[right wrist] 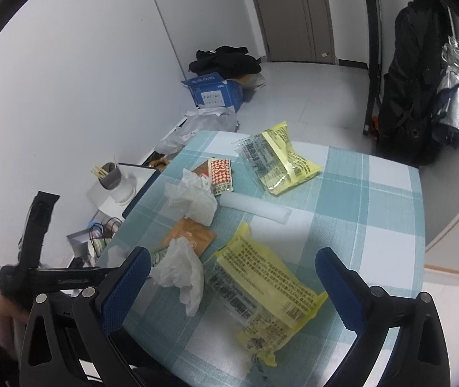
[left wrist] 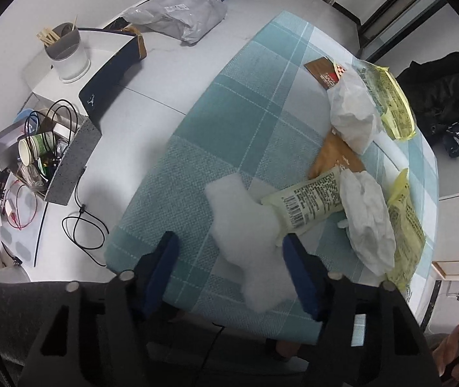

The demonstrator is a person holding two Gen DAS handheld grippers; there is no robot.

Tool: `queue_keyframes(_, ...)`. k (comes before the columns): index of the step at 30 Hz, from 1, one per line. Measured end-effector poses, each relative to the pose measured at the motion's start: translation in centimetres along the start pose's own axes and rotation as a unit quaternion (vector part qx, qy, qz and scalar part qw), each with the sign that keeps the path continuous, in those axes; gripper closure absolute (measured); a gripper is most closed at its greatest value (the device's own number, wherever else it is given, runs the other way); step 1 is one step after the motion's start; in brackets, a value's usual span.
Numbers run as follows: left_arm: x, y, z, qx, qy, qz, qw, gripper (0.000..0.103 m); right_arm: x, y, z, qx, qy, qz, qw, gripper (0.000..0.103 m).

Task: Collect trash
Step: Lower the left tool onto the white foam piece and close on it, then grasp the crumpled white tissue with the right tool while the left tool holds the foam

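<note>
Trash lies on a teal checked tablecloth (left wrist: pixel 229 122). In the left wrist view a white foam piece (left wrist: pixel 245 222) lies between the fingers of my open left gripper (left wrist: pixel 229 248), beside a pale barcode wrapper (left wrist: pixel 310 201), crumpled tissues (left wrist: pixel 368 219) and yellow wrappers (left wrist: pixel 403 242). In the right wrist view my open right gripper (right wrist: pixel 232 264) hovers over a yellow wrapper (right wrist: pixel 261 293) and a crumpled tissue (right wrist: pixel 181 271). Farther off lie an orange packet (right wrist: pixel 190 233), another tissue (right wrist: pixel 194 198), a red checked packet (right wrist: pixel 220 175), a white foam strip (right wrist: pixel 255 208) and a second yellow wrapper (right wrist: pixel 281 158).
On the floor left of the table stand a grey bin with cups and cables (left wrist: pixel 52 154), a cup of sticks (left wrist: pixel 66 53), a grey mailer bag (left wrist: pixel 181 13) and a blue box (right wrist: pixel 216 92). Black bags (right wrist: pixel 413 96) lean against the right wall. A door (right wrist: pixel 294 13) is at the back.
</note>
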State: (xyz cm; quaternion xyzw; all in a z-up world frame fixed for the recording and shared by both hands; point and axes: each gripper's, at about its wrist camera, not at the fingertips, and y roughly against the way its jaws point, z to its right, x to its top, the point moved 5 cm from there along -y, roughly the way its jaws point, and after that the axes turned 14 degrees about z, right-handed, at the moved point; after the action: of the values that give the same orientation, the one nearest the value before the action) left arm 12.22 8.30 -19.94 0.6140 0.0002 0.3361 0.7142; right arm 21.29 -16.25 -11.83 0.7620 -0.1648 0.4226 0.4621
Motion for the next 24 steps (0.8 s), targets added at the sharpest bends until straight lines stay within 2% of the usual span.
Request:
queue_keyframes(6,0.1,-0.5,0.7,-0.01,-0.014,-0.003,0.9998,0.068,-0.7,0.2,-0.9,0.003,0.026,0.0,1.0,0.001)
queue_keyframes(12,0.3,-0.7,0.9,-0.002,-0.029,0.006,0.9995,0.069,-0.8,0.5,-1.5,0.008,0.044,0.013,0.999,0.001)
queue_keyframes(14,0.4,-0.7,0.8,-0.005,-0.028,0.009,0.9995,0.07,-0.9,0.5,-1.6,0.009,0.048,0.015,0.999,0.005)
queue_keyframes(24,0.4,-0.9,0.1,-0.016,-0.017,0.009,0.9997,0.07,-2.8,0.1,-3.2,0.006,0.1,0.0,0.995,0.012)
